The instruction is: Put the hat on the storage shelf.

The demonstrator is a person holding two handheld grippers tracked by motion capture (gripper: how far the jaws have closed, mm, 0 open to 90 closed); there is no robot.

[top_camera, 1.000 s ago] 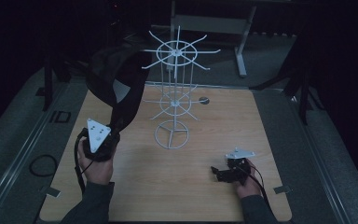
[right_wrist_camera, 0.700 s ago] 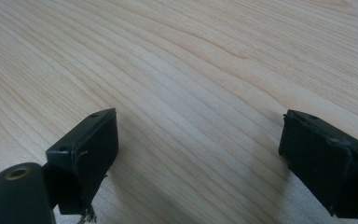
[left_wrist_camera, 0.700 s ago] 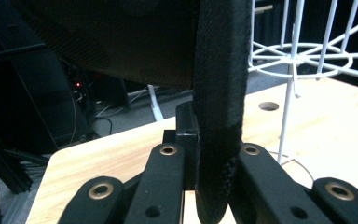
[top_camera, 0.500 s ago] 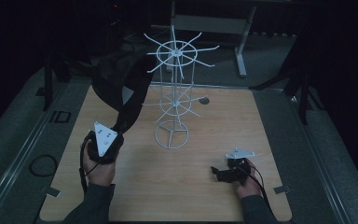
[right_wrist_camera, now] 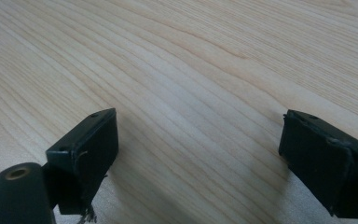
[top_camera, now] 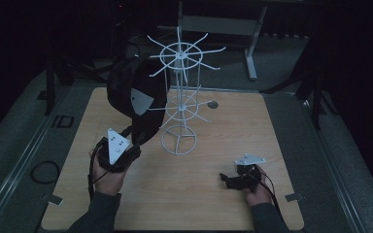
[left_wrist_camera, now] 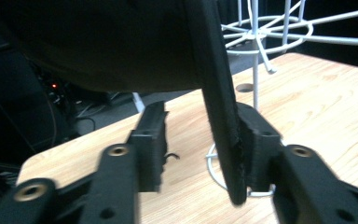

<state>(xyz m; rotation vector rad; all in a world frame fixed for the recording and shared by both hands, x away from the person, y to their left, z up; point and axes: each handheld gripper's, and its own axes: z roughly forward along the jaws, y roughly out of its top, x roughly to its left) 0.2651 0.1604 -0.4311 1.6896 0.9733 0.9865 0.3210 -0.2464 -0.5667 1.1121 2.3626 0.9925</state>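
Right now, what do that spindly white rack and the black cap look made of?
The white tiered wire rack looks like thin metal rod with a painted or coated white finish, going by its slim bent spokes. The black cap seems matte fabric with a stiff brim, though the dim light hides any weave.

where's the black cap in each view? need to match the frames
High view: black cap upper left of centre, above the left gripper, beside the white wire rack.
Left gripper view: cap across the top, brim hanging down against one jaw.
Right gripper view: bare wooden table.
Shared landmark: the table.
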